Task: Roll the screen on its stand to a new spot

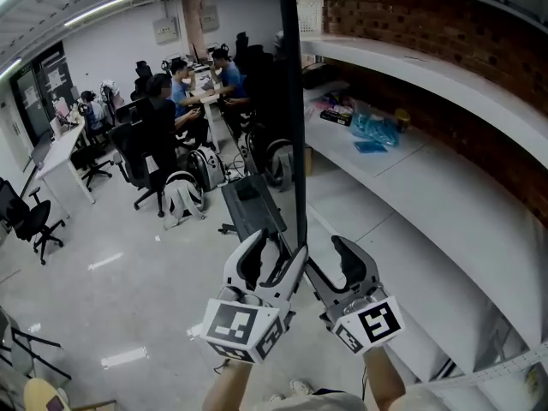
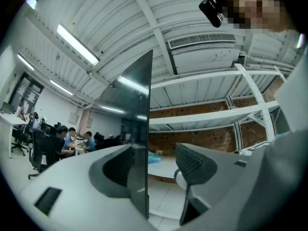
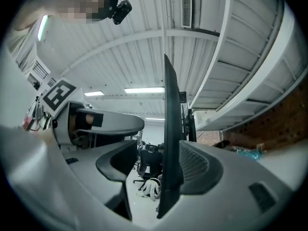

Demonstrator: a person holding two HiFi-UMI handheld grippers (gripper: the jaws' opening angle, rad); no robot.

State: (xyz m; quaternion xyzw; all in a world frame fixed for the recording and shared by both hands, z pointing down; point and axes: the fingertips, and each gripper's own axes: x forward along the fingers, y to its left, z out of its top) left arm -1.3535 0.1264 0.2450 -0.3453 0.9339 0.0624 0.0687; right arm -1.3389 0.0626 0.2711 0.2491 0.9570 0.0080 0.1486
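The screen (image 1: 291, 101) stands edge-on as a thin dark upright panel in front of me, with the dark part of its stand (image 1: 253, 204) behind its lower end. My left gripper (image 1: 272, 259) and right gripper (image 1: 330, 264) sit side by side at the panel's lower edge. In the left gripper view the screen (image 2: 139, 129) lies against the left finger (image 2: 115, 170), and the right finger (image 2: 195, 165) stands well apart. In the right gripper view the screen (image 3: 171, 129) runs close along the right finger (image 3: 199, 165), with a wide gap to the left one (image 3: 118, 162). Both grippers are open.
Long white shelves (image 1: 411, 75) on a brick wall run along the right, with blue packets (image 1: 377, 131) on one. Several people sit at desks (image 1: 184, 92) at the back, with office chairs (image 1: 158, 157) and a backpack (image 1: 180, 197) on the glossy floor. Another chair (image 1: 34, 221) stands far left.
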